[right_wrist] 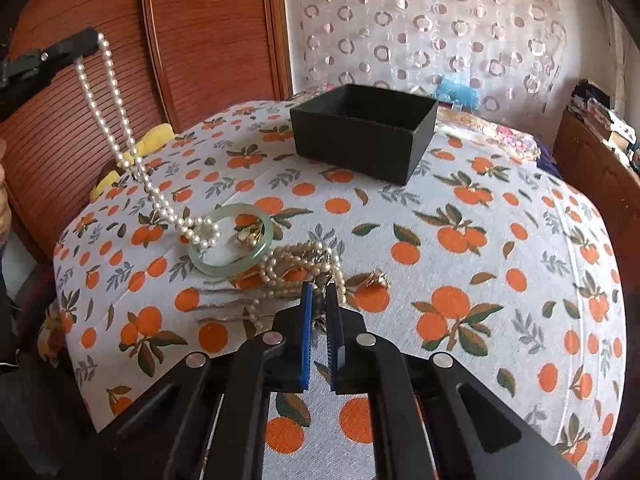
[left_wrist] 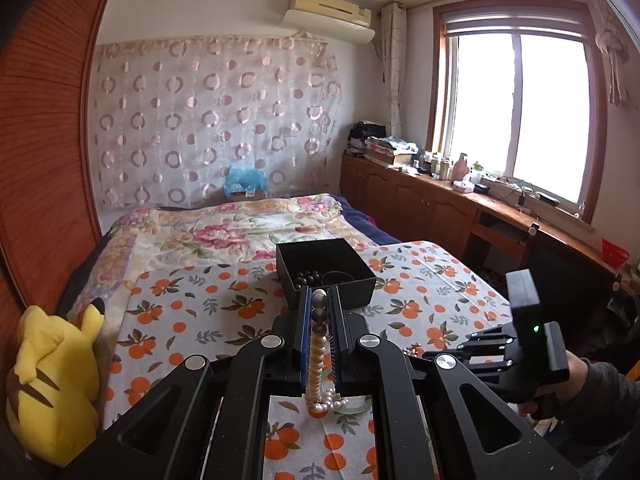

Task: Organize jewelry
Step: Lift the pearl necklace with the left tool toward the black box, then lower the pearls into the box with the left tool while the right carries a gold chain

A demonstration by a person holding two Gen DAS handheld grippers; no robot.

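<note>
My left gripper (left_wrist: 319,294) is shut on a white pearl necklace (left_wrist: 316,354) and holds it up. In the right wrist view the necklace (right_wrist: 114,120) hangs from the left gripper (right_wrist: 94,38), its lower end still lying on a pale green jade bangle (right_wrist: 230,266). A black open box (right_wrist: 362,132) stands at the far side of the table and holds dark beads (left_wrist: 308,278). My right gripper (right_wrist: 319,286) is nearly closed around a dark piece in a pile of a second pearl strand (right_wrist: 296,264). A small gold piece (right_wrist: 376,280) lies beside it.
The table wears an orange-print cloth (right_wrist: 460,240). A gold trinket (right_wrist: 250,236) lies inside the bangle. A yellow plush toy (left_wrist: 52,380) sits at the table's left edge. A bed (left_wrist: 224,228) lies behind; wooden wardrobe doors (right_wrist: 208,32) stand at the left.
</note>
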